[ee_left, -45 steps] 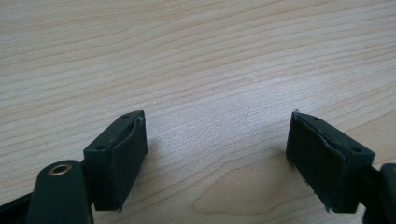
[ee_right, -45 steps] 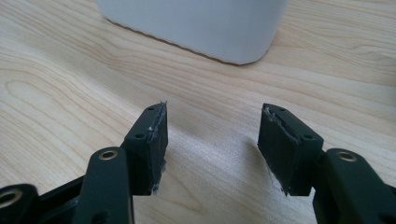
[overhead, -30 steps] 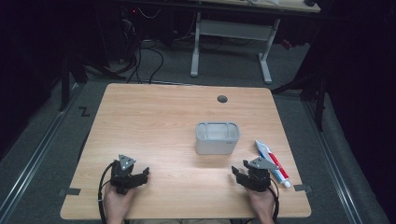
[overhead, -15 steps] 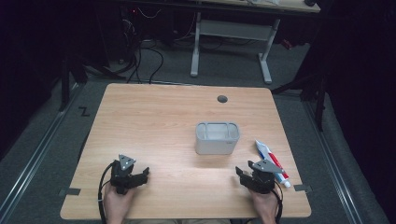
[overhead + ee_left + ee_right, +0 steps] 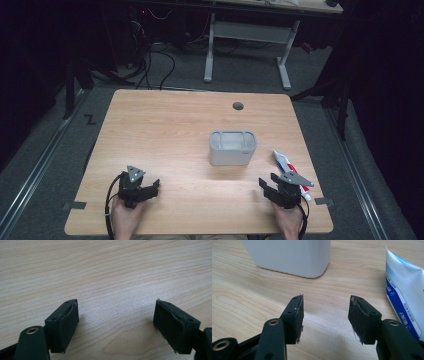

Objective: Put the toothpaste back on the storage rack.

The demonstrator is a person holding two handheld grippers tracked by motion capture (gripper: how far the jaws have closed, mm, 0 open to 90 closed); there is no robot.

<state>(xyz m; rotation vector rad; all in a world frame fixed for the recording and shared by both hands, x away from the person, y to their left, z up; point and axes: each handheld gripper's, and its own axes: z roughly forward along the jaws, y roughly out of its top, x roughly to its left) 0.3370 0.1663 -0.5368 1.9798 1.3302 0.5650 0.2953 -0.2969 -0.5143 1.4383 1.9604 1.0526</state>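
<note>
Both your claws, left claw (image 5: pixel 141 188) and right claw (image 5: pixel 276 188), gape empty; nothing is started. Probably swing right onto the toothpaste tube (image 5: pixel 288 166) beside the grey bin (image 5: pixel 232 148).

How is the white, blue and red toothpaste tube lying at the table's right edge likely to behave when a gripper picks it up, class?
The white, blue and red toothpaste tube lies flat with a crimped end, so it probably won't roll. Its thin glossy skin suggests that it would dent and perhaps slip under squeezing jaws. Lifted by one end, it may sag a little.
</note>
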